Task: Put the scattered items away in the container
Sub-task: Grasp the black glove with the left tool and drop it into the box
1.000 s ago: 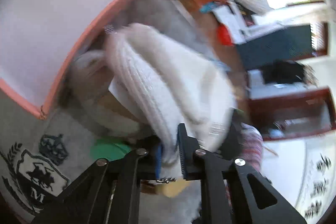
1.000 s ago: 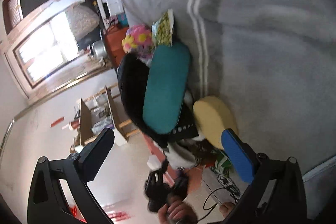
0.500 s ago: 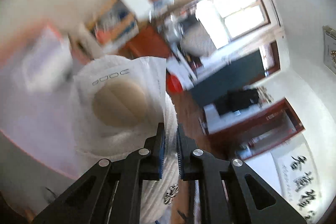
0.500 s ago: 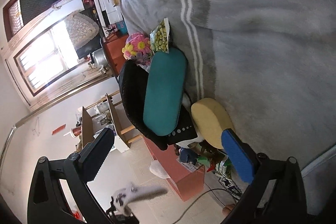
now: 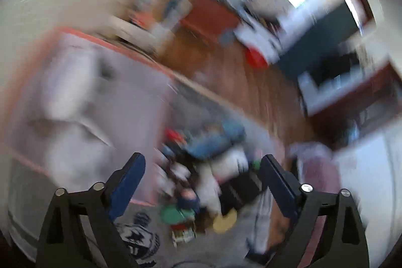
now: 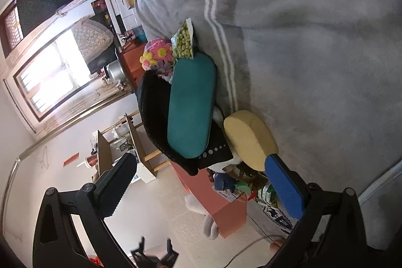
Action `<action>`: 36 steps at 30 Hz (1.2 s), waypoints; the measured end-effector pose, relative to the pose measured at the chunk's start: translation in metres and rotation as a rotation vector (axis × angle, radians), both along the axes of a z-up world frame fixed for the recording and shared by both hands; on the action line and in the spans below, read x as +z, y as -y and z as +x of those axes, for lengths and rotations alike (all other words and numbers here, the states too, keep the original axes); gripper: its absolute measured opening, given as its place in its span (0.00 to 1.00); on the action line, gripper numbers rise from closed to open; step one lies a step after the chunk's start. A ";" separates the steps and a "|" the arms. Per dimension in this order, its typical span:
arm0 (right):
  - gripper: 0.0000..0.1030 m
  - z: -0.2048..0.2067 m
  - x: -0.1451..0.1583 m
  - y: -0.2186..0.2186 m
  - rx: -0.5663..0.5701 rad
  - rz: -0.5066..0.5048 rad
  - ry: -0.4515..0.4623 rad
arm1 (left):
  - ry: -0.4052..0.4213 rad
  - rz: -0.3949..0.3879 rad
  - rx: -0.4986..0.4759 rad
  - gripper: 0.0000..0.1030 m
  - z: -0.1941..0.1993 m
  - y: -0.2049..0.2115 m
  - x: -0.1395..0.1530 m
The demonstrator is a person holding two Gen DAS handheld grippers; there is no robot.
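I held both the left gripper (image 5: pixel 201 180) and right gripper (image 6: pixel 201 182) wide open and empty (left view blurred), ready for the teal case (image 6: pixel 192 104).

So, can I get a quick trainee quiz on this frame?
1. True or false: the left claw is shut on a white hat.
2. The teal case lies on: A) the black item; B) bare floor; C) a wooden shelf.
3. Fill in: the right claw is ___, with nothing between its fingers.
Key: 1 false; 2 A; 3 open.
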State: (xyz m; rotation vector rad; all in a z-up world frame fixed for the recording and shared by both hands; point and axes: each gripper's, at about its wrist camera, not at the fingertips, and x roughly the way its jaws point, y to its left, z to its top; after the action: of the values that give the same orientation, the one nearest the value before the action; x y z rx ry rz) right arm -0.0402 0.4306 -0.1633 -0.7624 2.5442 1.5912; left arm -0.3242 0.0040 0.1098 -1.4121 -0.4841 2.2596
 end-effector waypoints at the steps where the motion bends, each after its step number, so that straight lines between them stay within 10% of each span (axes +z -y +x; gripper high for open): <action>1: 0.99 -0.001 0.000 0.001 0.007 -0.001 0.001 | 0.010 -0.024 -0.067 0.92 0.002 -0.031 -0.009; 8: 0.99 -0.011 -0.010 0.000 0.047 0.006 0.029 | 0.114 -0.153 -0.387 0.92 0.032 -0.228 -0.089; 14: 0.99 -0.020 -0.020 -0.001 0.070 0.007 0.048 | 0.134 -0.373 -0.460 0.91 0.027 -0.306 -0.146; 16: 0.99 -0.023 -0.022 0.000 0.080 0.003 0.048 | 0.109 -0.486 -0.473 0.75 0.029 -0.316 -0.162; 18: 0.99 -0.026 -0.024 0.000 0.097 0.012 0.050 | 0.129 -0.467 -0.437 0.55 0.030 -0.315 -0.159; 20: 0.99 -0.025 -0.025 -0.001 0.097 0.018 0.061 | 0.137 -0.483 -0.416 0.10 0.032 -0.313 -0.154; 28: 0.99 -0.013 -0.026 -0.006 0.063 0.046 0.090 | 0.171 -0.295 -0.348 0.10 0.028 -0.242 -0.104; 36: 0.99 -0.002 -0.023 -0.007 0.050 0.063 0.109 | 0.030 -0.186 -0.210 0.10 0.016 -0.102 0.032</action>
State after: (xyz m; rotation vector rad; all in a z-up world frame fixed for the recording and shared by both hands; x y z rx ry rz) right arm -0.0420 0.4374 -0.1865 -0.8868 2.4067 1.5887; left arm -0.3079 0.1064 0.1421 -1.5116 -0.1287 2.1605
